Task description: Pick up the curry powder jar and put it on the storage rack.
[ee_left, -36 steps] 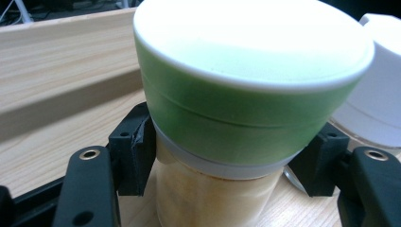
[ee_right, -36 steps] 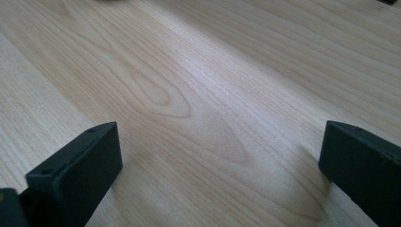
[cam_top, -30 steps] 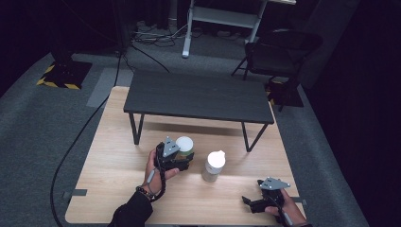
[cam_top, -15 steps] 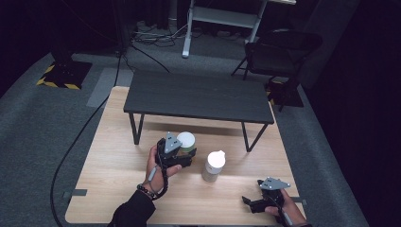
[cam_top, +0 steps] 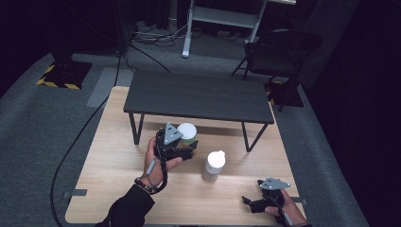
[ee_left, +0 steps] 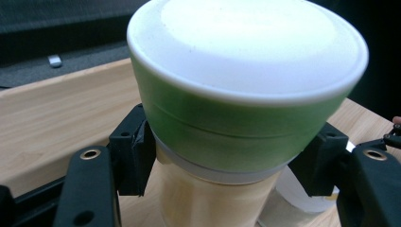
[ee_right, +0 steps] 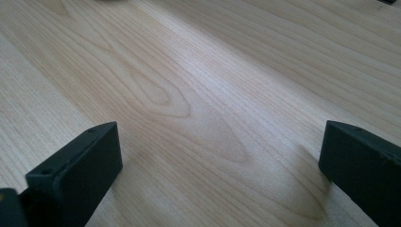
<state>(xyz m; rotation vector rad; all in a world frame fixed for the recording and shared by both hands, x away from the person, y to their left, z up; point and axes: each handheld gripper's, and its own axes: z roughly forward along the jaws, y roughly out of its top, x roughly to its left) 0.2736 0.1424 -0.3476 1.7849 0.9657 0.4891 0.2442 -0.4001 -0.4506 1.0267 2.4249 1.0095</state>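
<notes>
My left gripper (cam_top: 185,147) is shut on a jar with a green band and a white lid (cam_top: 187,133), held near the middle of the wooden table (cam_top: 108,156). In the left gripper view the jar (ee_left: 236,94) sits close up, both jaws pressed against its pale body just below the green band. A white bottle (cam_top: 214,165) stands upright just right of the jar. My right gripper (cam_top: 253,204) rests low at the table's front right corner, open, with only bare wood (ee_right: 198,94) between its jaws.
A low black bench-like table (cam_top: 196,97) stands on the wooden table behind the jar. A black chair (cam_top: 279,52) and a white stand (cam_top: 222,16) are on the grey floor beyond. Cables trail on the floor at left.
The left gripper and the jar have shifted slightly forward and right. The right gripper has stayed in place.
</notes>
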